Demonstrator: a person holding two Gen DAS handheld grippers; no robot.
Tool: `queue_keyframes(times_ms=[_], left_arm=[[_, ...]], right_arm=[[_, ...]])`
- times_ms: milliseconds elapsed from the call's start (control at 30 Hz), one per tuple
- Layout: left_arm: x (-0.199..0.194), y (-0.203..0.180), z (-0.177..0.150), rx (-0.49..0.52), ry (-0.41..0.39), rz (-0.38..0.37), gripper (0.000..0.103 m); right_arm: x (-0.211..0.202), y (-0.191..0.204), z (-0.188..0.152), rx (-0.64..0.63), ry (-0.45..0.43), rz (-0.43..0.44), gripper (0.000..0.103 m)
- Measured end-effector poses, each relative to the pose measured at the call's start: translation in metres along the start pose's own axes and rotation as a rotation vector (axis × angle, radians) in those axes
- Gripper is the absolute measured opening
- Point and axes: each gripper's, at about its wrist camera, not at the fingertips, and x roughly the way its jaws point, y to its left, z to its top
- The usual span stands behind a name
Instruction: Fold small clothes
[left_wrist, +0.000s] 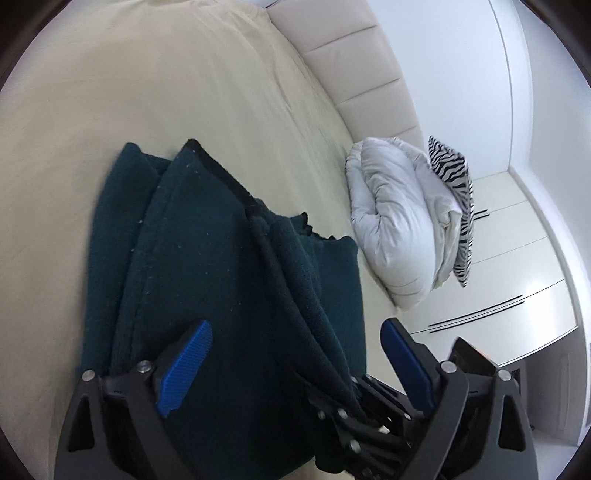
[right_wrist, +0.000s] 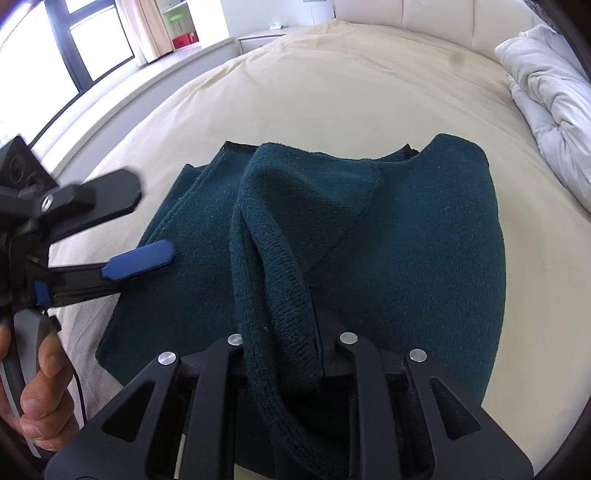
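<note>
Dark teal sweater (right_wrist: 369, 240) runs lengthwise away from both grippers; right gripper (right_wrist: 291, 354) clamps its ribbed edge, left gripper (left_wrist: 295, 354) spread wide above it, gripping nothing.

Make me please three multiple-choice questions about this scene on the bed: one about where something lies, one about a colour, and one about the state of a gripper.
1. Where does the white duvet lie?
A. rolled up at the headboard end of the bed, beside a zebra-striped pillow
B. spread flat under the garment
C. on the floor

2. What colour is the garment on the bed sheet?
A. red
B. dark teal
C. yellow

3. What is the state of the left gripper?
A. shut on the duvet
B. shut on the zebra-striped pillow
C. open, its pads clear of the cloth

Answers:
1. A: the left wrist view shows it bundled beside the zebra-striped pillow.
2. B: both views show dark teal knit.
3. C: the blue pads stand wide apart, pressing nothing.
</note>
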Motion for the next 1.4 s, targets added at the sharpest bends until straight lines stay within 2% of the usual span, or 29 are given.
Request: queue_keyframes(times_ms=[67,100,133,200,300,367,400,433,467,533,567,667,833,1033,1167,1333,1400], left_arm=[[0.013,-0.006,0.001,0.008,0.042,0.004,0.094],[0.018,-0.009,0.001,0.014,0.052,0.023,0.094],[0.022,-0.012,0.0,0.021,0.054,0.036,0.094],[0.032,-0.018,-0.001,0.034,0.073,0.06,0.092],[0.042,-0.02,-0.005,0.049,0.108,0.098,0.074],[0.046,-0.02,-0.007,0.053,0.125,0.117,0.057],[0.05,-0.02,-0.007,0.049,0.139,0.123,0.053],[0.051,-0.019,-0.007,0.046,0.143,0.135,0.044],[0.05,-0.018,-0.006,0.048,0.137,0.151,0.03],[0.046,-0.016,-0.006,0.054,0.138,0.152,0.018],[0.044,-0.015,-0.005,0.057,0.139,0.149,0.015],[0.032,-0.014,-0.001,0.078,0.14,0.141,0.013],[-0.007,0.004,0.018,0.047,0.088,0.116,0.012],[-0.042,0.027,0.038,0.025,0.083,0.12,0.012],[-0.049,0.036,0.043,0.023,0.077,0.124,0.012],[-0.045,0.063,0.043,-0.036,0.072,0.135,0.013],[-0.04,0.076,0.04,-0.072,0.071,0.138,0.017]], right_arm=[[-0.009,0.002,-0.012,0.001,0.0,0.042,0.032],[-0.019,0.001,-0.022,-0.004,-0.009,0.068,0.043],[-0.027,0.002,-0.032,-0.014,-0.025,0.083,0.048],[-0.04,0.003,-0.049,-0.023,-0.041,0.098,0.048],[-0.063,-0.009,-0.079,0.009,-0.058,0.165,0.048],[-0.082,-0.019,-0.097,0.031,-0.088,0.196,0.048],[-0.09,-0.024,-0.104,0.045,-0.107,0.218,0.048],[-0.1,-0.031,-0.111,0.062,-0.134,0.233,0.048],[-0.107,-0.036,-0.117,0.073,-0.152,0.233,0.048],[-0.12,-0.046,-0.125,0.092,-0.197,0.253,0.048],[-0.118,-0.049,-0.122,0.1,-0.215,0.245,0.048],[-0.119,-0.059,-0.126,0.131,-0.222,0.182,0.048],[-0.111,-0.064,-0.123,0.15,-0.22,0.083,0.048],[-0.081,-0.045,-0.103,0.055,-0.19,0.018,0.048],[-0.058,-0.032,-0.087,0.022,-0.172,0.001,0.049],[-0.039,-0.015,-0.072,-0.025,-0.145,-0.032,0.051],[-0.038,-0.014,-0.075,-0.022,-0.148,-0.032,0.053]])
